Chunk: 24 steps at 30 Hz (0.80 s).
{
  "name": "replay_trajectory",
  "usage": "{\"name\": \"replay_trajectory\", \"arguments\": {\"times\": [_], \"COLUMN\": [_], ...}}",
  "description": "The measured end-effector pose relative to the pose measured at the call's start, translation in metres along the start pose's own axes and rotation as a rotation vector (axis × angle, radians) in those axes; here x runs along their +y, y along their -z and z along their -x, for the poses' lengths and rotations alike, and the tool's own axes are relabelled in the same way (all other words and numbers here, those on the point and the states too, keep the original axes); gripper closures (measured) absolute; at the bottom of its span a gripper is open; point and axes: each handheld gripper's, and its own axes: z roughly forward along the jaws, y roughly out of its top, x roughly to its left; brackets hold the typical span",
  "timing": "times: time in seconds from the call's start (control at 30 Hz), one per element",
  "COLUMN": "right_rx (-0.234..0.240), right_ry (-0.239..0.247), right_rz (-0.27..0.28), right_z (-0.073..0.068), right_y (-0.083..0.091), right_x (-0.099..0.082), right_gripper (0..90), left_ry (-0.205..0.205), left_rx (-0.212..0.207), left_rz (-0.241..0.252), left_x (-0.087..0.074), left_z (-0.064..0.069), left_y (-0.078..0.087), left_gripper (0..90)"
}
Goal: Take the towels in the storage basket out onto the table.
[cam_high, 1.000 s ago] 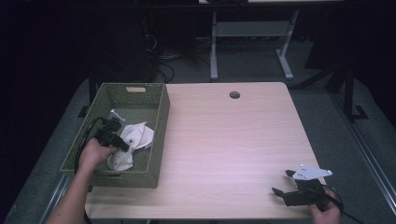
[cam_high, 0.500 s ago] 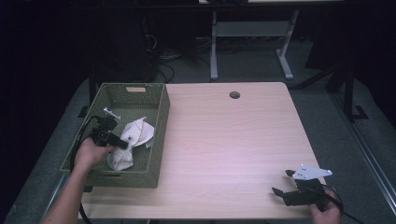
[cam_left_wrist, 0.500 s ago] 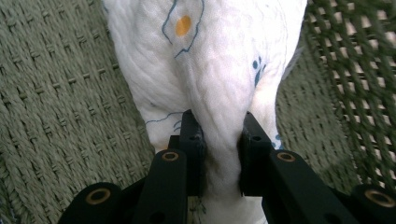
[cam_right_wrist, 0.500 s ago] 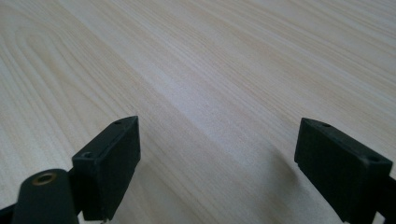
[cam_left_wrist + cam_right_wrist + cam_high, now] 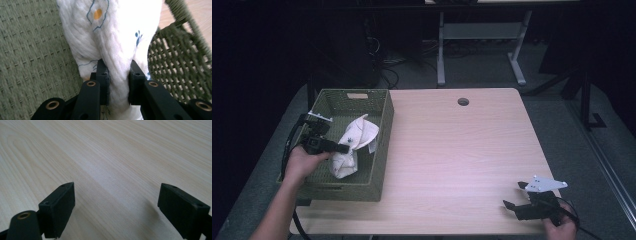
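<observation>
One cloth gripped in a basket, pale wooden table

One white cloth sits in the green woven basket at the table's left edge, clenched by the left gripper. Right gripper, jaws spread wide and holding nothing, rests near the right corner. Grey carpet and dark surroundings lie beyond.

White cloth higher, lifted by left tool.

Light wood table; green woven basket at left edge.
</observation>
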Motion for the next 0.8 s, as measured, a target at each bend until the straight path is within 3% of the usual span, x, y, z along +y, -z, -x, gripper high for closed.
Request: {"name": "replay_trajectory", "arguments": {"times": [0.13, 0.43, 0.8], "right_rx": [0.0, 0.001, 0.002], "right_ry": [0.003, 0.007, 0.004], "right_rz": [-0.002, 0.001, 0.009], "right_z": [-0.001, -0.001, -0.002], "right_y": [-0.001, 0.0, 0.001], "right_x": [0.0, 0.001, 0.001], "right_gripper": [14.0, 14.0, 14.0], "left_ry": [0.0, 0.027, 0.058], "left_rx": [-0.001, -0.06, -0.077], "left_rz": [0.002, 0.067, 0.138], "left_x": [0.0, 0.002, 0.006], "left_z": [0.0, -0.002, -0.004], "left_y": [0.001, 0.022, 0.041], "left_gripper": [75.2, 75.2, 74.8]}}
